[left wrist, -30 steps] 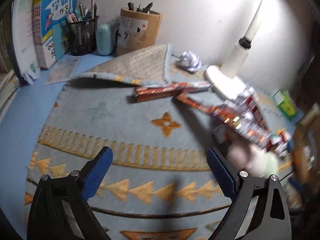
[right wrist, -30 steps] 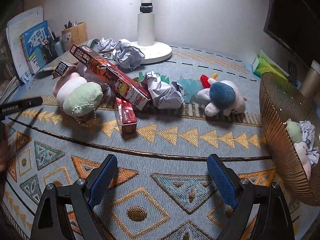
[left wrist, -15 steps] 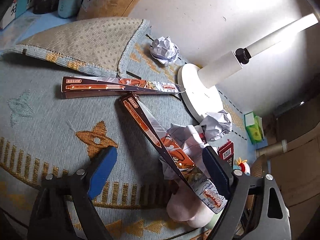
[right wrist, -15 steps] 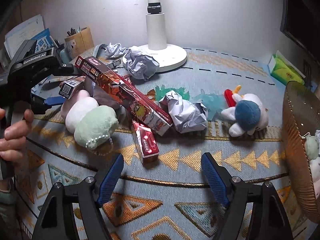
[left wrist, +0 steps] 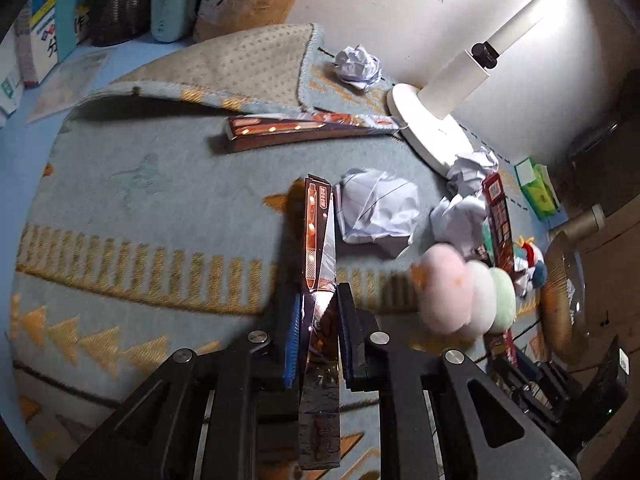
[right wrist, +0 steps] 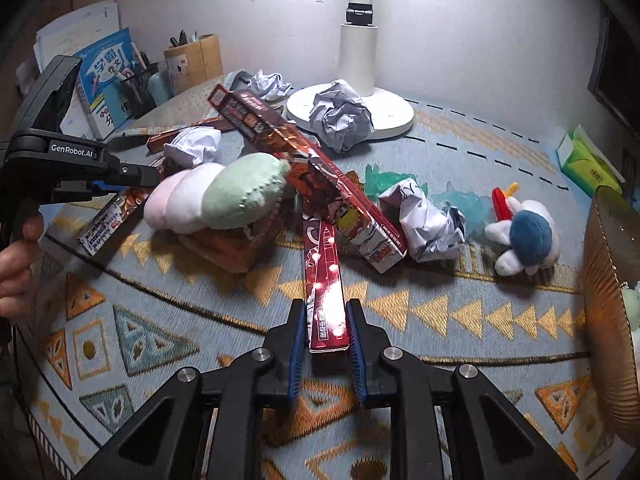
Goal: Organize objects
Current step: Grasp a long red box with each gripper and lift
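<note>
Glossy slim cardboard boxes (left wrist: pixel 318 264) (right wrist: pixel 325 300), crumpled paper (right wrist: pixel 424 222), woven rug (right wrist: pixel 440 304).

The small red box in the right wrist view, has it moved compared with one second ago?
Yes. The small red box lay near the pastel plush; now its near end sits between the closed fingers of the right hand-held gripper, nearer the camera.

Dim room; the lamp (right wrist: pixel 362 40) glares white on the wall, boxes (right wrist: pixel 326 300) glint, plush (left wrist: pixel 466 292) blurred, edges bend dark.
</note>
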`<act>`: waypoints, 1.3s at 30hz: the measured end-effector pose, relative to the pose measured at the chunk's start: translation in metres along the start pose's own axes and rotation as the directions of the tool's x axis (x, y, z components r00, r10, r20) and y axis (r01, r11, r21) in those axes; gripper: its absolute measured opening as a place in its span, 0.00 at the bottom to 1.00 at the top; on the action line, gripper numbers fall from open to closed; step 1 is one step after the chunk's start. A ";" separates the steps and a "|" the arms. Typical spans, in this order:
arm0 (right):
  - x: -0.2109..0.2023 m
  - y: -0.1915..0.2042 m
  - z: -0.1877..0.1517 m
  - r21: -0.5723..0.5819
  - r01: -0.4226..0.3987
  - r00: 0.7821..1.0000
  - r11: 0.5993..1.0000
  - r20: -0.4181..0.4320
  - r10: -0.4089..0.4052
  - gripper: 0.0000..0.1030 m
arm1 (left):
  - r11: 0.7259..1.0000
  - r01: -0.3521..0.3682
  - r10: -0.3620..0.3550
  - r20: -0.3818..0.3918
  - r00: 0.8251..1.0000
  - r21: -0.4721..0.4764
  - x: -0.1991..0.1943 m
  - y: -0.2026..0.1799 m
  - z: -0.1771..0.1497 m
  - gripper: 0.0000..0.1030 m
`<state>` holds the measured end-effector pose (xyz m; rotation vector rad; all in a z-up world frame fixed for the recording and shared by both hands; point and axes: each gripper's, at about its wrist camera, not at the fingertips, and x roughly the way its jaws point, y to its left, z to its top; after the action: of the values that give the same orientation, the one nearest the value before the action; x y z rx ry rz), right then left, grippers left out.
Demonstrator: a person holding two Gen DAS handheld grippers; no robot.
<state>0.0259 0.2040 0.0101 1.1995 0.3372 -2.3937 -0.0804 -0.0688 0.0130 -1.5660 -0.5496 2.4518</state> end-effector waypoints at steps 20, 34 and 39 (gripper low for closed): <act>-0.044 -0.006 -0.064 0.102 -0.051 0.998 0.993 -0.018 0.053 0.59 | 0.974 -0.086 0.052 0.161 0.986 0.210 -0.038 -0.019 -0.097 0.71; -0.018 0.031 -0.034 0.001 0.031 1.000 1.000 -0.005 -0.031 0.17 | 0.930 -0.238 0.184 0.204 0.961 0.281 -0.038 -0.033 -0.115 0.14; -0.039 0.047 -0.061 -0.022 -0.068 0.997 0.997 -0.022 0.067 0.16 | 0.950 -0.111 0.067 0.156 0.986 0.292 -0.043 -0.042 -0.133 0.14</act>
<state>0.1120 0.1981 0.0043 1.2080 0.3242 -2.3152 0.0557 -0.0175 0.0159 -1.3283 -0.1166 2.5807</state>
